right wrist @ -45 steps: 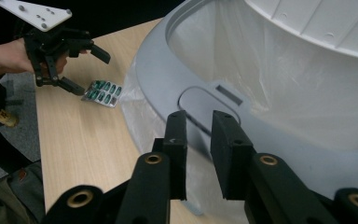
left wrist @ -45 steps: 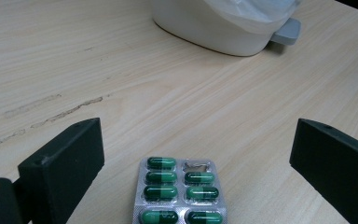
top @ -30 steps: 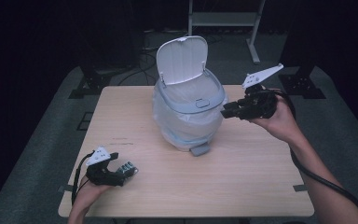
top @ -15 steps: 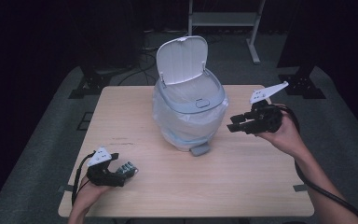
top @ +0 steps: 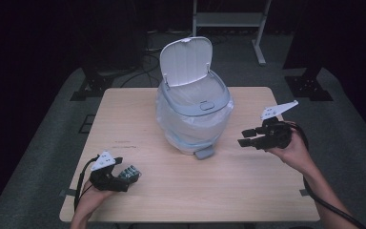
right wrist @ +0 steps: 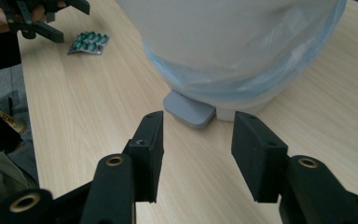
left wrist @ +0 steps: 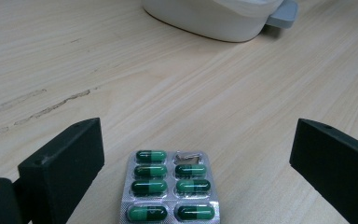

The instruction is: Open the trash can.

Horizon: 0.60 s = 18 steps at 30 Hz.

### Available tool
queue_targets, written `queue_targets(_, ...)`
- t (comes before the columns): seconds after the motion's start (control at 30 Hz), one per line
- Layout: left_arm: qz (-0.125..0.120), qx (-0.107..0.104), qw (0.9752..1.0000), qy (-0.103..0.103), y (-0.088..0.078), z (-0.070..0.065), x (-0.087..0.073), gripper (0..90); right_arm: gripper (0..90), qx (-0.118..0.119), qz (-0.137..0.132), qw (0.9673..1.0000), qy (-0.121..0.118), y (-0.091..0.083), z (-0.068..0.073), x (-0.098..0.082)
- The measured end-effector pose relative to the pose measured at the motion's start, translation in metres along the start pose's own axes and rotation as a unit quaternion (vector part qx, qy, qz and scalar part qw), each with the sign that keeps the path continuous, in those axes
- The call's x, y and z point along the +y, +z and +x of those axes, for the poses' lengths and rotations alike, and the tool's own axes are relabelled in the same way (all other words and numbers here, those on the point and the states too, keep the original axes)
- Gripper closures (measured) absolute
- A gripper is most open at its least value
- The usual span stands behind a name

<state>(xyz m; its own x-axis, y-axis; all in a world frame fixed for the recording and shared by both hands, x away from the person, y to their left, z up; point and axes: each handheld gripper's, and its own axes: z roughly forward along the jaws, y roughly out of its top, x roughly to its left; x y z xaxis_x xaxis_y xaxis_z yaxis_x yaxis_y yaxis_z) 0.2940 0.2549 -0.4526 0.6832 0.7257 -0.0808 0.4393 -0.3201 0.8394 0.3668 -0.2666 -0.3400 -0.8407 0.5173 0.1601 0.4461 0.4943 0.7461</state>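
A white pedal bin (top: 193,112) with a clear bag liner stands mid-table, its lid (top: 187,59) up and its grey pedal (top: 204,153) facing me. A blister pack of green capsules (top: 130,172) lies flat near the front left. My left gripper (top: 124,175) rests low on the table, open, with the pack (left wrist: 170,191) between its wide jaws and untouched. My right gripper (top: 244,139) hovers to the right of the bin, pointing at the pedal (right wrist: 189,109). Its jaws have just been opening and nothing is between them.
The wooden table (top: 248,191) has bare board in front of the bin and to its right. A metal rack frame (top: 228,19) stands behind the table on dark floor. A black cable (top: 324,200) trails from the right gripper along the forearm.
The right gripper has come down from beside the bin's rim and drawn away to the right, and its jaws have spread wider. The left gripper and the blister pack have stayed put.
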Motion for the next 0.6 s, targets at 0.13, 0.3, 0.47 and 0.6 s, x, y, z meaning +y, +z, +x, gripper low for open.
queue_targets(0.13,0.003,-0.002,1.0000,0.003,0.001,-0.001,0.000,2.0,50.3,0.002,-0.001,1.0000,0.004,0.004,-0.003,-0.009)
queue_targets(0.3,0.008,0.000,1.0000,0.005,0.002,-0.001,-0.001,1.9,48.6,0.002,0.001,0.9999,0.011,0.008,-0.006,-0.020)
queue_targets(0.47,0.016,-0.001,0.9998,0.008,0.003,-0.002,-0.001,1.9,46.1,0.002,0.004,0.9999,0.012,0.013,-0.008,-0.031)
queue_targets(0.6,0.017,-0.003,0.9998,0.010,0.003,-0.002,-0.001,2.0,43.8,0.003,0.009,0.9998,0.015,0.019,-0.007,-0.042)
